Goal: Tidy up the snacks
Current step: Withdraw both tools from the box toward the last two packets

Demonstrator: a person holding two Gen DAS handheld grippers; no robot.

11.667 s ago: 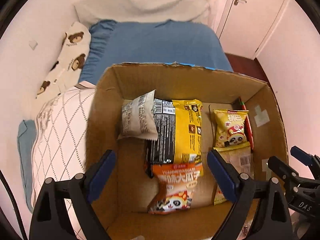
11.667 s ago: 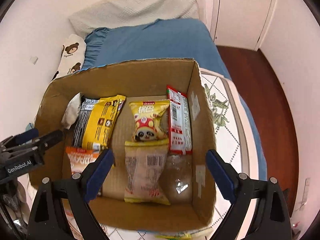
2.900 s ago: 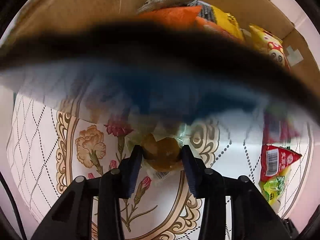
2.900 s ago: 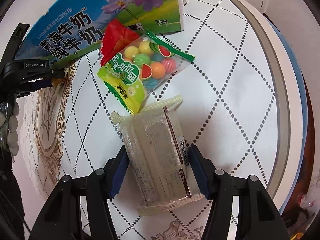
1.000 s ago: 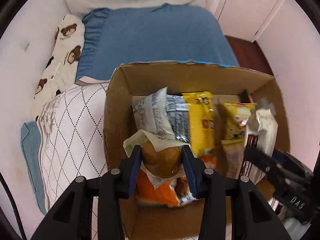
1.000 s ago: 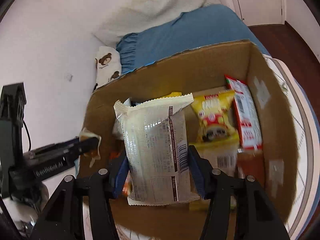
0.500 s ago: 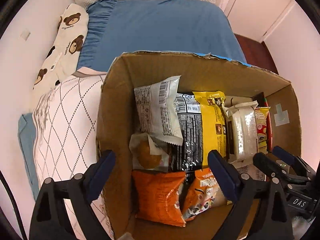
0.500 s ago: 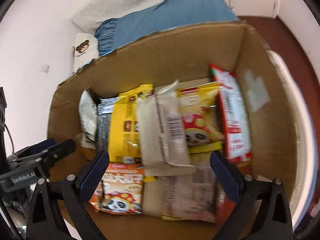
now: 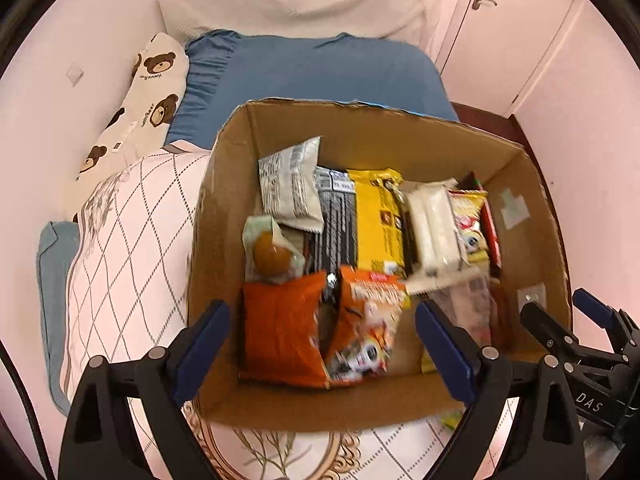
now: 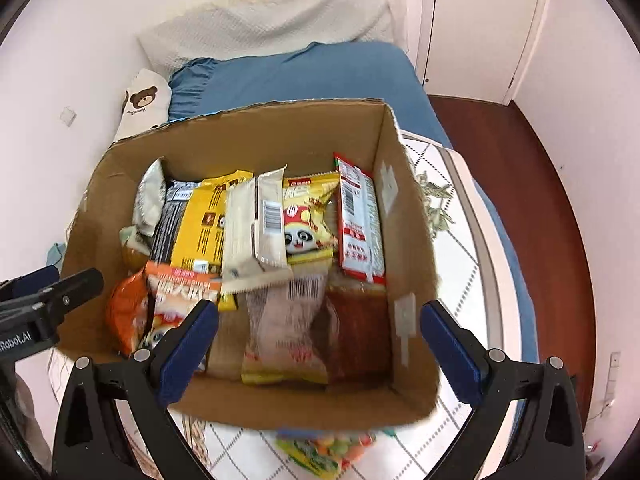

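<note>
An open cardboard box (image 9: 224,216) (image 10: 408,240) stands on the table and holds several snack packs. The brown bun in a clear wrapper (image 9: 270,254) lies at the box's left side above an orange bag (image 9: 280,332). The pale wafer pack (image 9: 434,228) (image 10: 256,224) lies across the yellow bags in the middle. My left gripper (image 9: 322,352) is open and empty above the box's near edge. My right gripper (image 10: 318,348) is open and empty above the near right of the box. A colourful candy bag (image 10: 324,450) lies on the table in front of the box.
The table has a white diamond-pattern cloth (image 9: 120,248) (image 10: 456,248). Behind it is a bed with a blue sheet (image 9: 312,68), a bear-print pillow (image 9: 144,100) and a white pillow (image 10: 272,20). A door (image 10: 480,20) and dark wooden floor (image 10: 532,184) are at the right.
Both grippers have let go: the bun and the wafer pack now lie in the box. Both grippers have drawn back a little from the box since half a second ago.
</note>
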